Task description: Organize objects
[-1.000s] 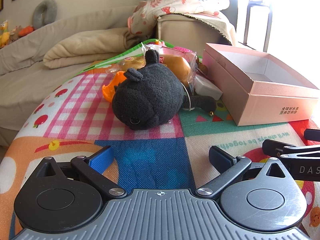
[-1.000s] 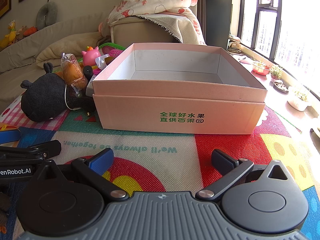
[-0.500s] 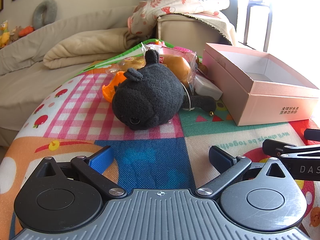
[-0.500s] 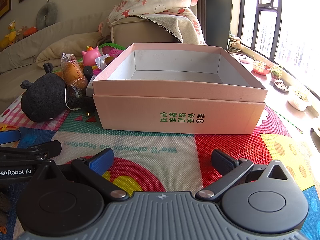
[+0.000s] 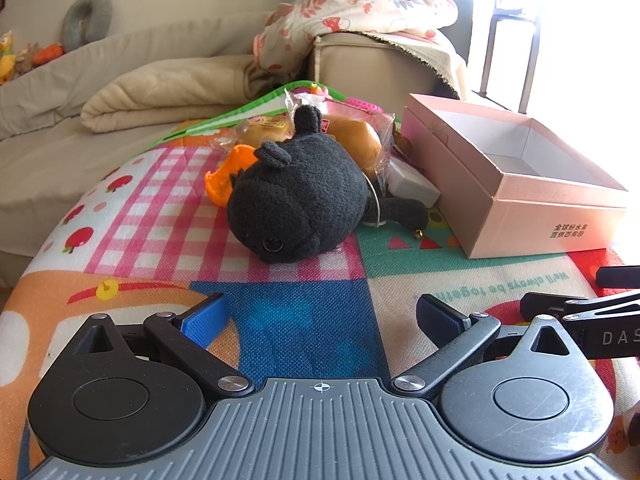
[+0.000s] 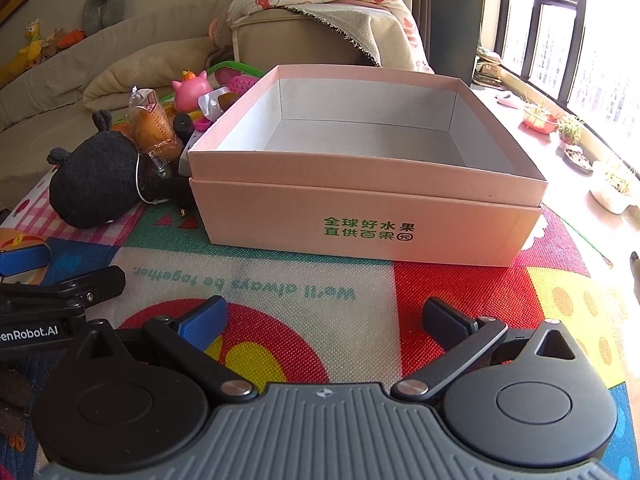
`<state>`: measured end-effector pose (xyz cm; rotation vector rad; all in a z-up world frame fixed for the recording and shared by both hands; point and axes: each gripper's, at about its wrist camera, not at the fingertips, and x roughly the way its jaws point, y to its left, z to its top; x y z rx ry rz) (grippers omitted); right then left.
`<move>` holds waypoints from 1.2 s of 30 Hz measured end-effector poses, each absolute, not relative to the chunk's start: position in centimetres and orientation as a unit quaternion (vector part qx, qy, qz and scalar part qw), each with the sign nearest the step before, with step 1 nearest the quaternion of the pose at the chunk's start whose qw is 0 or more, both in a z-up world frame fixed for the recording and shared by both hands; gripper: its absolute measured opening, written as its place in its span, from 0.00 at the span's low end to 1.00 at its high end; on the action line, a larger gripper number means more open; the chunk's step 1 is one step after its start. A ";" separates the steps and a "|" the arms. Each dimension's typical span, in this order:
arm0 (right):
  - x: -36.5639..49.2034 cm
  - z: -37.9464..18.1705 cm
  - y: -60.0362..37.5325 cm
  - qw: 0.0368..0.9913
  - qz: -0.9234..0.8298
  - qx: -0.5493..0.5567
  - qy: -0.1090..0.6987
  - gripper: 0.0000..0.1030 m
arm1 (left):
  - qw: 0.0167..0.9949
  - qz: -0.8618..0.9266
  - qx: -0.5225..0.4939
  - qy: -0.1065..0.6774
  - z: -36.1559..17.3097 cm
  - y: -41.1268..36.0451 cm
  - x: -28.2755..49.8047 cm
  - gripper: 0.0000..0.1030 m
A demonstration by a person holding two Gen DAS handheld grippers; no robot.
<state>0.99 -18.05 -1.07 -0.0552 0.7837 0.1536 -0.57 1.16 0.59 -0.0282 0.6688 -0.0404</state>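
Plainly, fuzzy black plush toy (image 5: 298, 196) lies beside pink box (image 6: 360, 216); both grippers' fingers spread

Both views are brightly lit by daylight from the window (image 6: 560, 32) on the right. In the left wrist view the window (image 5: 560, 20) is blown out to white, and the far edge of the pink box (image 5: 520, 184) is washed out by the glare. A short, soft shadow is cast toward the camera beneath the black plush toy (image 5: 300, 200). Straight lines are bent by the fisheye lens, most strongly at the edges, where the play mat (image 6: 360, 300) is curved downward. The near foreground is sharp; the distant sofa (image 5: 120, 60) is rendered slightly soft.
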 end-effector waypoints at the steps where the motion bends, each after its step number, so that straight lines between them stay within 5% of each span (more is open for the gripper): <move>1: 1.0 -1.1 -18.0 0.921 0.075 -0.027 0.382 1.00 | 0.948 -0.027 -0.013 0.318 0.9 1.5 -0.8 1.00; 6: 1.2 -1.1 -18.0 0.920 0.076 -0.034 0.383 1.00 | 0.965 -0.042 0.051 0.255 3.1 2.1 -0.1 1.00; 14: 1.2 -1.0 -18.4 0.918 0.090 -0.035 0.384 1.00 | 0.954 -0.090 0.052 0.283 2.1 2.0 5.5 1.00; 15: 1.3 -0.9 -18.3 0.918 0.090 -0.037 0.385 1.00 | 0.954 -0.095 0.040 0.282 2.0 2.3 5.7 0.96; 16: 1.3 -0.9 -18.2 0.918 0.090 -0.039 0.385 1.00 | 0.957 -0.089 0.035 0.275 2.2 2.5 5.6 0.76; 19: 0.4 -0.5 -17.3 0.922 0.105 -0.058 0.369 1.00 | 0.960 -0.074 0.004 0.269 3.0 4.4 4.2 0.73; 28: -2.4 4.5 -7.8 0.947 0.184 -0.193 0.177 1.00 | 0.959 -0.058 -0.090 0.262 4.5 13.0 -3.6 0.73; 33: 2.6 4.5 -2.5 0.921 0.246 -0.182 0.241 1.00 | 0.961 -0.045 -0.124 0.245 5.0 16.5 -5.6 0.73; 36: 5.7 3.9 -0.7 0.916 0.243 -0.159 0.276 0.88 | 0.961 -0.043 -0.134 0.236 5.1 17.8 -6.1 0.73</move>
